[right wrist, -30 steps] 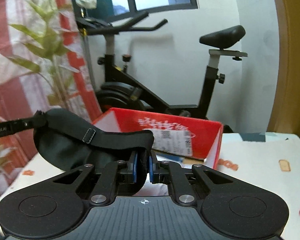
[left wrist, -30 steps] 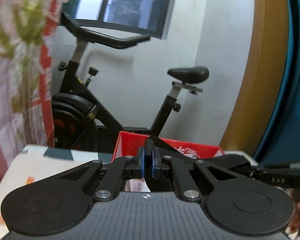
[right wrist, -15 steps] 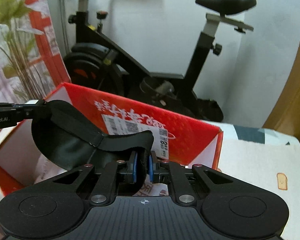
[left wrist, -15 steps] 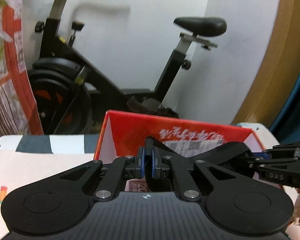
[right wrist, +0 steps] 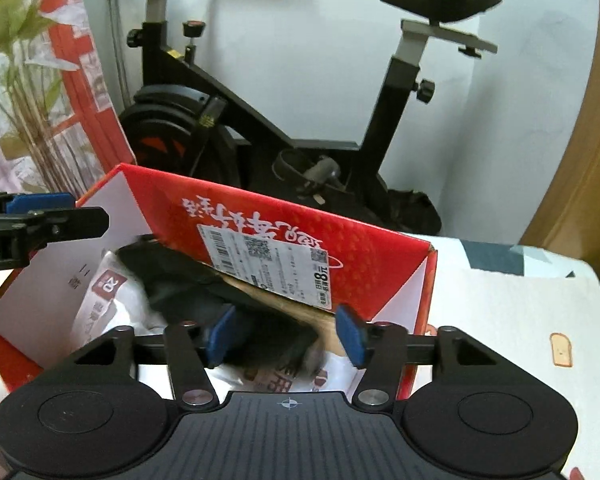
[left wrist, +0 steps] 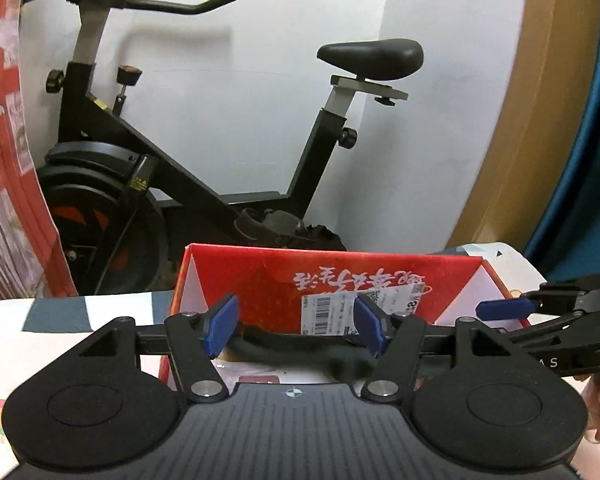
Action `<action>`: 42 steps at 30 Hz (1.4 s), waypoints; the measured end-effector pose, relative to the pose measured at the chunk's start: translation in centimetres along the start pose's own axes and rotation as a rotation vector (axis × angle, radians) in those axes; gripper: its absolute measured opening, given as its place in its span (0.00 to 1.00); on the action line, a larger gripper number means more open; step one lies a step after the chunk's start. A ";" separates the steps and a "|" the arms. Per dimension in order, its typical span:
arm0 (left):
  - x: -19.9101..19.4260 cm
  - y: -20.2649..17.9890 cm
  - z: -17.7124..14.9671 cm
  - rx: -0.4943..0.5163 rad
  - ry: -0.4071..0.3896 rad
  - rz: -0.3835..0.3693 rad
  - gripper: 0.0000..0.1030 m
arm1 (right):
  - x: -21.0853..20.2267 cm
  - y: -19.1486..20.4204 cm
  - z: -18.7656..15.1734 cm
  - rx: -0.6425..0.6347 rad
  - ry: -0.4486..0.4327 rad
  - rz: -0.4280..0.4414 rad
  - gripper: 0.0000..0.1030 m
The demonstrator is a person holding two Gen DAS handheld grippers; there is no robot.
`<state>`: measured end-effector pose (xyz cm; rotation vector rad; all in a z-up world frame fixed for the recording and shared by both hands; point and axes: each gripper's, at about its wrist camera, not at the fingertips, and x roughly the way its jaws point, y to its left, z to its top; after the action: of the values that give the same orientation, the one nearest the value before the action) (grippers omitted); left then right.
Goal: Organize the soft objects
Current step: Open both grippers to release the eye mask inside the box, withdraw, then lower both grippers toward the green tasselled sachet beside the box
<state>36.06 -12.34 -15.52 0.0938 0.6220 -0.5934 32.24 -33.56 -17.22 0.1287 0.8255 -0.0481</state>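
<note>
A: Both jaws were shut on the black soft fabric eye mask (right wrist: 236, 304) a sec ago. Now left gripper (left wrist: 296, 326) and right gripper (right wrist: 286, 334) are opening, approx half wide, pads not pressing it.

B: So mask is let go, lying inside the red cardboard box (right wrist: 380, 248), on white plastic packets (right wrist: 108, 300). I think this item is finished.

A: Its front part is hidden behind the gripper bodies and blurred, so how it settled is unclear.
</note>
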 end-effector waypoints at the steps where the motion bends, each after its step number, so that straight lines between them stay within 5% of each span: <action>1: -0.6 -0.1 -0.1 0.006 -0.009 0.006 0.64 | -0.4 0.3 -0.1 -0.015 -0.007 -0.010 0.57; 7: -4.2 -1.2 -1.4 0.039 -0.041 0.039 0.69 | -3.9 1.5 -1.2 -0.036 -0.075 0.006 0.76; 9: -5.6 -1.2 -1.9 0.041 -0.056 0.050 0.80 | -5.2 2.0 -1.9 -0.048 -0.109 0.004 0.93; 11: -7.3 -1.2 -2.6 0.027 -0.083 0.054 0.90 | -6.7 2.5 -2.7 -0.063 -0.161 0.000 0.99; 15: -10.8 -0.9 -4.5 -0.032 -0.126 0.094 1.00 | -9.3 3.5 -4.8 -0.064 -0.257 -0.013 1.00; 23: -16.4 -0.5 -9.5 -0.131 -0.154 0.176 1.00 | -12.7 5.3 -10.0 -0.086 -0.377 -0.008 1.00; 36: -20.8 -1.8 -16.0 -0.093 -0.173 0.269 1.00 | -13.9 7.2 -18.3 -0.025 -0.415 0.041 1.00; 42: -20.2 -1.6 -17.5 -0.113 -0.142 0.250 1.00 | -12.3 7.3 -20.8 -0.030 -0.339 0.084 1.00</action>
<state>12.86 0.80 -18.04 0.0218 0.4951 -0.3195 9.46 -23.61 -21.41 0.1230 0.4815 0.0219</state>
